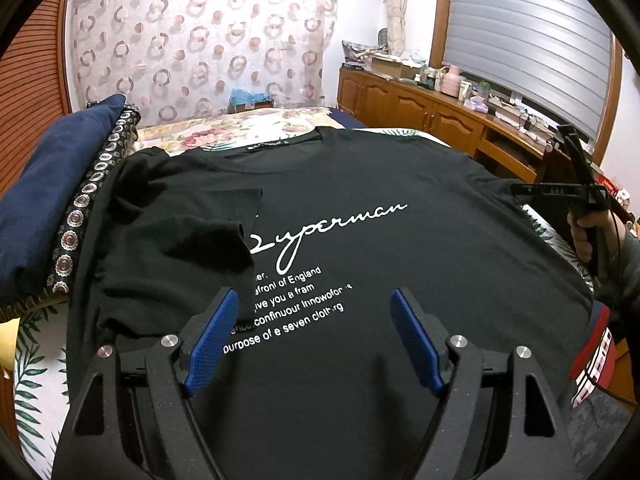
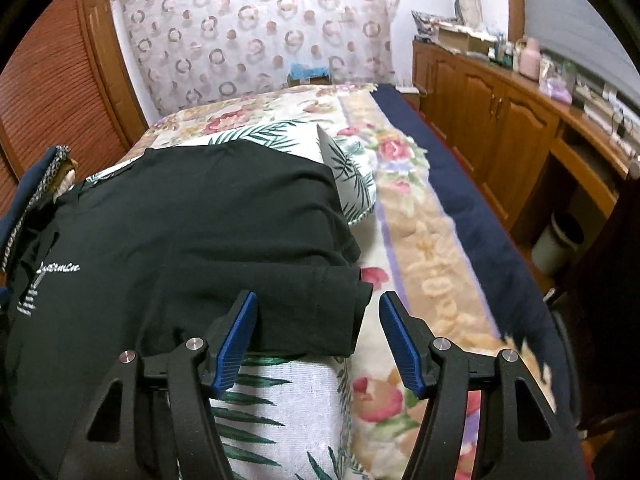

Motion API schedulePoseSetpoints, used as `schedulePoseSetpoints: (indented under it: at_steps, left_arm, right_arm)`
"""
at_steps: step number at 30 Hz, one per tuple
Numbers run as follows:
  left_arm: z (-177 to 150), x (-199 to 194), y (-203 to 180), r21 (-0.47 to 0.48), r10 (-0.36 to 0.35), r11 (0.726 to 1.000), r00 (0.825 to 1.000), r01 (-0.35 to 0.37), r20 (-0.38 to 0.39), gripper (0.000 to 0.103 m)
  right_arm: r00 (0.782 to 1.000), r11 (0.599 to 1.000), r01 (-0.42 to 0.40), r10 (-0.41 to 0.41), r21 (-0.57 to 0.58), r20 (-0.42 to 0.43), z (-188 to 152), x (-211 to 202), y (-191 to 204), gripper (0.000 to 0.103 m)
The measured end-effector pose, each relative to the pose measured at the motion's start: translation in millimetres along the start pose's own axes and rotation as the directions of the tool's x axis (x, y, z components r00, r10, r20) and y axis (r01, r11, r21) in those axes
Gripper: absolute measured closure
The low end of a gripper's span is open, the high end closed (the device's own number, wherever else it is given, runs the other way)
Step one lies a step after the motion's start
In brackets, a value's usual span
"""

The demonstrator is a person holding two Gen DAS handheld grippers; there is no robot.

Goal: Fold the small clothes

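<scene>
Black T-shirt (image 1: 360, 184) lying front-up and spread across the bed, neckline at the far end, hem at the near end. White script lettering and several lines of smaller white print showing on the chest. One sleeve (image 1: 192, 240) lying folded inward over the body, covering the start of the printed lines. Opposite sleeve (image 2: 320, 312) lying flat, extending outward toward the bed's edge. Fabric mostly smooth, minor creasing near the shoulders.

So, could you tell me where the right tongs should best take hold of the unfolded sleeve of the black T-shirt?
Probably at the sleeve cuff, coming from the outer side. It lies flat and spread, its free edge already between the open right tongs, with bare blanket beyond it, so nothing else would be pinched.
</scene>
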State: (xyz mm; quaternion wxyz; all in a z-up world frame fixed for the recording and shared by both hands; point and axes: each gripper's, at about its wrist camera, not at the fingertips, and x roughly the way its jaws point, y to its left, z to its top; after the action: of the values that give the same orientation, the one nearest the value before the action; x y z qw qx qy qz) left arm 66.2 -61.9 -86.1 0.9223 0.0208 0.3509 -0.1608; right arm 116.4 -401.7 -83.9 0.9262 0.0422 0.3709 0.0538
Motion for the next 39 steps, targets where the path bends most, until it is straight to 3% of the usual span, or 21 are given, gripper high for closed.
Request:
schedulePoseSetpoints:
  at_steps: [5,8,12,15,20,23,30,35,39]
  left_arm:
    - [-2.2,2.7,-4.6,0.012,0.008,1.000,1.000,-0.008,-0.005,0.024]
    - [-2.7,1.0,-4.6,0.009,0.014,1.000,1.000,-0.014,0.004,0.024]
    - [-3.3,0.9,-1.6,-0.005,0.015,1.000,1.000,-0.015,0.006,0.024]
    - [-2.9,3.1,-1.3,-0.010,0.017,1.000,1.000,-0.017,-0.003,0.024]
    - [-2.5,4.7,-1.7,-0.008,0.020,1.000,1.000,-0.020,-0.001,0.024]
    - [-2.2,5.3,-0.1,-0.014,0.018,1.000,1.000,-0.018,-0.002,0.024]
    - [-2.2,5.5,2.7,-0.023,0.017,1.000,1.000,-0.017,-0.001,0.024]
    - [-2.5,5.3,3.4,-0.025,0.016,1.000,1.000,-0.016,0.000,0.024]
    - [-2.9,5.9,4.3,-0.031,0.015,0.999,1.000,-0.015,-0.002,0.024]
  right_arm:
    - [0.997,0.997,-0.059,0.061,0.052,-0.041,16.2,7.8,-16.7,0.038]
    - [0.995,0.995,-0.082,0.085,0.055,-0.052,20.5,11.7,-19.6,0.050]
    - [0.998,0.998,-0.058,0.058,0.015,-0.026,22.7,9.3,-16.0,0.082]
    - [0.999,0.999,-0.024,0.025,-0.039,0.029,27.4,0.8,-4.6,0.090]
    - [0.987,0.988,-0.066,0.085,-0.137,0.139,31.2,-30.3,34.2,0.093]
    - [0.978,0.969,-0.102,0.139,-0.226,0.155,23.6,-42.8,68.3,0.094]
    - [0.976,0.921,-0.189,0.213,-0.340,0.035,-18.5,-30.8,115.7,0.094]
    - [0.970,0.918,-0.237,0.241,-0.318,-0.030,-37.4,-22.1,114.6,0.094]
    - [0.970,0.923,-0.237,0.241,-0.303,-0.025,-28.9,-29.4,106.3,0.094]
